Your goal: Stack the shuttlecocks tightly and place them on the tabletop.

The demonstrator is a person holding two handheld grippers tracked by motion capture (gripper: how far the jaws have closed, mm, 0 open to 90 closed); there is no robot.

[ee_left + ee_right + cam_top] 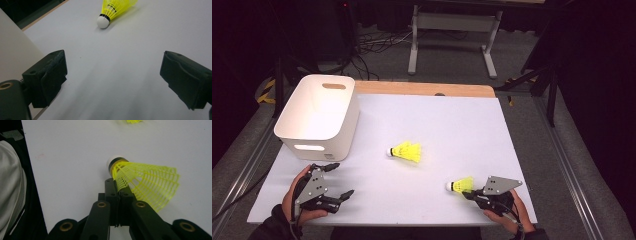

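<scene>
Two yellow shuttlecocks with white cork tips lie on the white table top (452,125). One shuttlecock (407,151) (110,12) rests near the middle. The other shuttlecock (460,185) (145,182) lies at the front right, cork pointing left. My right gripper (467,194) (117,187) is shut, its jaws pressed together on the near edge of that shuttlecock's mesh skirt just behind the cork. My left gripper (341,180) (112,80) stands open at the front left, jaws wide apart with only bare table between them, aimed toward the middle shuttlecock.
A white plastic bin (319,112) with handle cut-outs stands at the back left, close beside my left gripper; its wall (15,50) shows in the left gripper view. A wooden strip (422,89) runs along the table's far edge.
</scene>
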